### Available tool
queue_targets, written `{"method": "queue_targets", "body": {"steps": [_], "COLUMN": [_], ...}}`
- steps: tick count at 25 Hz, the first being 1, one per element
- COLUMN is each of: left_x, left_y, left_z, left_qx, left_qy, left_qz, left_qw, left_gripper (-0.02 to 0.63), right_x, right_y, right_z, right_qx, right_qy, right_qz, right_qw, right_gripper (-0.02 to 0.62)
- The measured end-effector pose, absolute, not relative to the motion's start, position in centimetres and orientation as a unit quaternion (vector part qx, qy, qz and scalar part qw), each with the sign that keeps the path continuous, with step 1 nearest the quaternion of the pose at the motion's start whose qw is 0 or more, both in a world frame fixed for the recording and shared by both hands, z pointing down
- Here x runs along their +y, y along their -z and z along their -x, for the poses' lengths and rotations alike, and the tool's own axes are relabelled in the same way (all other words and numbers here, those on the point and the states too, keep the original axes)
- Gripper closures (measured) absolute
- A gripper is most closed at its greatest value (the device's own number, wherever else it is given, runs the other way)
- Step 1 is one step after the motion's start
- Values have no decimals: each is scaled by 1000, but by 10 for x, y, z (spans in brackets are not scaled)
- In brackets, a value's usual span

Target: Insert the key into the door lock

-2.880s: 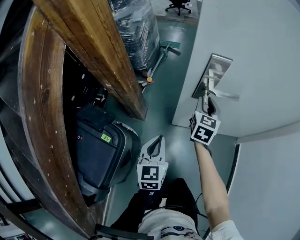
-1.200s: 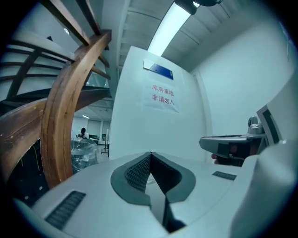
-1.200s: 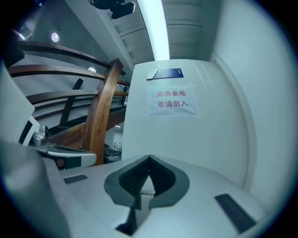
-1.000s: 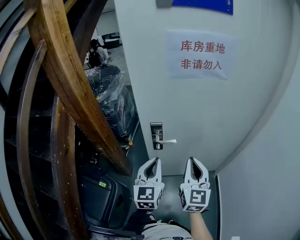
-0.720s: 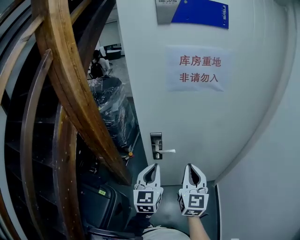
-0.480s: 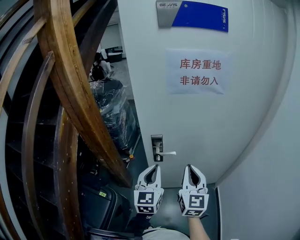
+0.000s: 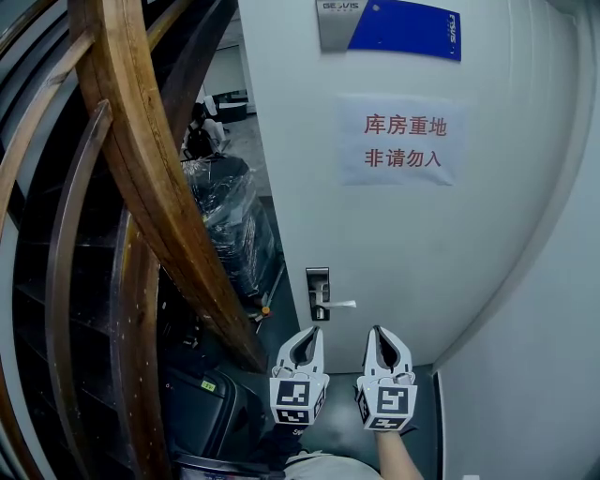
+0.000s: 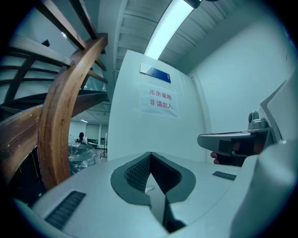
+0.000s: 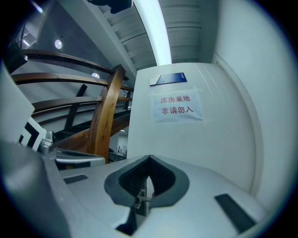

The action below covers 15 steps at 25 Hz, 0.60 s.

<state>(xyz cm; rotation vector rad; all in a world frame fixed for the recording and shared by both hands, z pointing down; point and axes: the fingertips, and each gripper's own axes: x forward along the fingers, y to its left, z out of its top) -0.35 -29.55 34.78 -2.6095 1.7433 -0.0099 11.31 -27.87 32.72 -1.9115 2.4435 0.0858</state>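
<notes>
A white door (image 7: 403, 234) stands ahead, with a metal lock plate (image 7: 318, 292) and lever handle (image 7: 339, 304) low on its left edge. Whether a key sits in the lock is too small to tell. My left gripper (image 7: 307, 332) and right gripper (image 7: 381, 332) hang side by side just below the handle, short of the door and pointing level at it. The left gripper (image 8: 150, 153) has its jaws together with nothing between them. The right gripper (image 9: 148, 157) is also shut, and I make out no key in it. Each gripper view shows the other gripper at its edge.
A curved wooden stair beam (image 7: 141, 187) sweeps down the left, close beside the left gripper. Under it sit a black case (image 7: 202, 412) and plastic-wrapped goods (image 7: 230, 216). A paper notice (image 7: 403, 141) and a blue plate (image 7: 389, 28) hang on the door. A white wall (image 7: 534, 356) closes the right side.
Earlier the right gripper was up at the lock plate; it has since drawn back beside the left one, and the view has tipped up. Over the last second almost nothing moved.
</notes>
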Motion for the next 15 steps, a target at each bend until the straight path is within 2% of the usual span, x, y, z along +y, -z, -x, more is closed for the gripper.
{"method": "queue_targets", "body": {"steps": [15], "left_x": [-294], "left_y": [-351], "left_z": [13], "left_qx": [557], "left_qy": [6], "left_qz": [830], "left_qw": [0], "left_gripper": [604], "right_x": [-278], "right_y": [-330], "right_z": [-102], "right_qx": [791], "right_qy": [-25], "right_qz": [611], "right_qw": [17], "right_gripper": [589]}}
